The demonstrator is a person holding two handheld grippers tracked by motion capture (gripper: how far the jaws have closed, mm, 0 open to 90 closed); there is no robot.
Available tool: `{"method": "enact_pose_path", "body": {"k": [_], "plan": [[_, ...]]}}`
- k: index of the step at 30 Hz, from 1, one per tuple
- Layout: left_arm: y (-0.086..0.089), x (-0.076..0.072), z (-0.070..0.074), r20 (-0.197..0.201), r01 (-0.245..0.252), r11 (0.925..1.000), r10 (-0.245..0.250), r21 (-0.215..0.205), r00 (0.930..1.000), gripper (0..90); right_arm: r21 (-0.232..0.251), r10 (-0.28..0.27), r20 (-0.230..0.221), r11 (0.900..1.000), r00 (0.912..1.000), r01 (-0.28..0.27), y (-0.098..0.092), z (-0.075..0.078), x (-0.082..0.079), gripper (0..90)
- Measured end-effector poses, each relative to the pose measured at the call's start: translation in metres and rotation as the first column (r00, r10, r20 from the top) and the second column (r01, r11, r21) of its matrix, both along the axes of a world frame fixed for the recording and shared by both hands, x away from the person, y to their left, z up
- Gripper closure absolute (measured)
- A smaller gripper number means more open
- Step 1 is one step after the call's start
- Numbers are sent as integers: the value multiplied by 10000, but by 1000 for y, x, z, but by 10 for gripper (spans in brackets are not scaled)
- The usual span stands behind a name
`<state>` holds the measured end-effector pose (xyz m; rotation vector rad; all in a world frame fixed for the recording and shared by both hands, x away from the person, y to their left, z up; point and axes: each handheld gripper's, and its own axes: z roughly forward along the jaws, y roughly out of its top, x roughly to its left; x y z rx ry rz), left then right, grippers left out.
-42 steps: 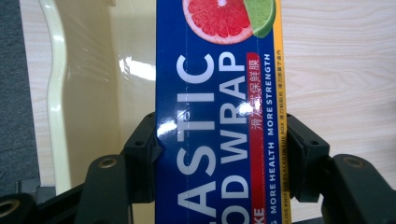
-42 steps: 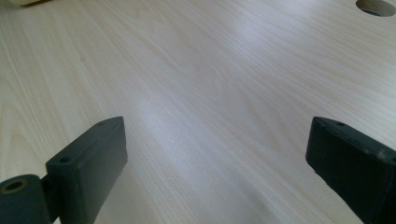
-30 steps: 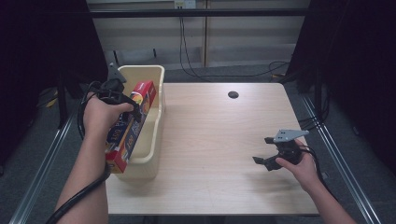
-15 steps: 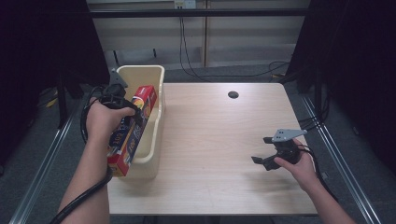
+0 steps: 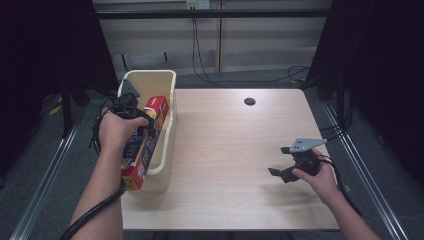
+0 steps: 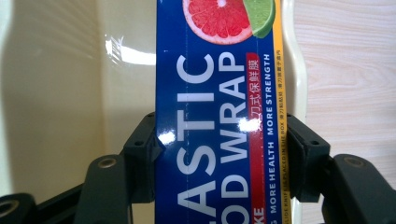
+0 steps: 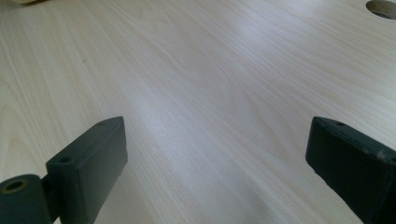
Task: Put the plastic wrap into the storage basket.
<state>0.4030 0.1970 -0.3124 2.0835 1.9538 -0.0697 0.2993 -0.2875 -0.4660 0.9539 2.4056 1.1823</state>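
A long blue, red and yellow plastic wrap box (image 5: pixel 142 150) lies slanted along the right side of the cream bin (image 5: pixel 150 80), its red end pointing away from me. My left gripper (image 5: pixel 144 131) is shut on this box from above. In the left gripper view the plastic wrap box (image 6: pixel 219 93) sits between both black jaws of the left gripper (image 6: pixel 219 154), with the bin's inside (image 6: pixel 70 93) behind it. My right gripper (image 5: pixel 280 162) hovers low over the table's right side. In its own view the right gripper (image 7: pixel 219 158) is open, with nothing between the jaws.
The light wooden table (image 5: pixel 225 150) has a round cable hole (image 5: pixel 249 101) at the back middle, also seen as the hole (image 7: pixel 383 7) in the right gripper view. The bin stands at the table's left edge. Cables run on the floor behind.
My left gripper and the box have shifted slightly nearer and lower along the bin. The right gripper has barely moved.
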Motion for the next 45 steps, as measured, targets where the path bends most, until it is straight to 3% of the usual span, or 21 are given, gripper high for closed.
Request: {"method": "enact_pose_path", "body": {"k": [21, 36, 41, 43, 45], "plan": [[-15, 6, -15, -242, -94, 9998, 98, 156, 9997, 398, -16, 66, 7, 10000, 10000, -66, 1, 0, 1, 52], [-13, 10, -24, -269, -97, 9994, 106, 331, 9996, 394, -44, 72, -9, 10000, 10000, -72, 0, 0, 1, 52], [-14, 11, -23, -180, -181, 9992, 188, 365, 9997, 384, -14, 70, -27, 10000, 10000, -70, 0, 1, 1, 52], [-14, 12, -18, 136, -262, 9995, 260, 182, 9996, 383, -22, 35, -32, 10000, 10000, -35, -1, 0, 0, 51], [-16, 12, -8, 461, -162, 9991, 143, 398, 9988, 380, -50, -3, -6, 10000, 10000, 3, -2, 0, -1, 52]]}}
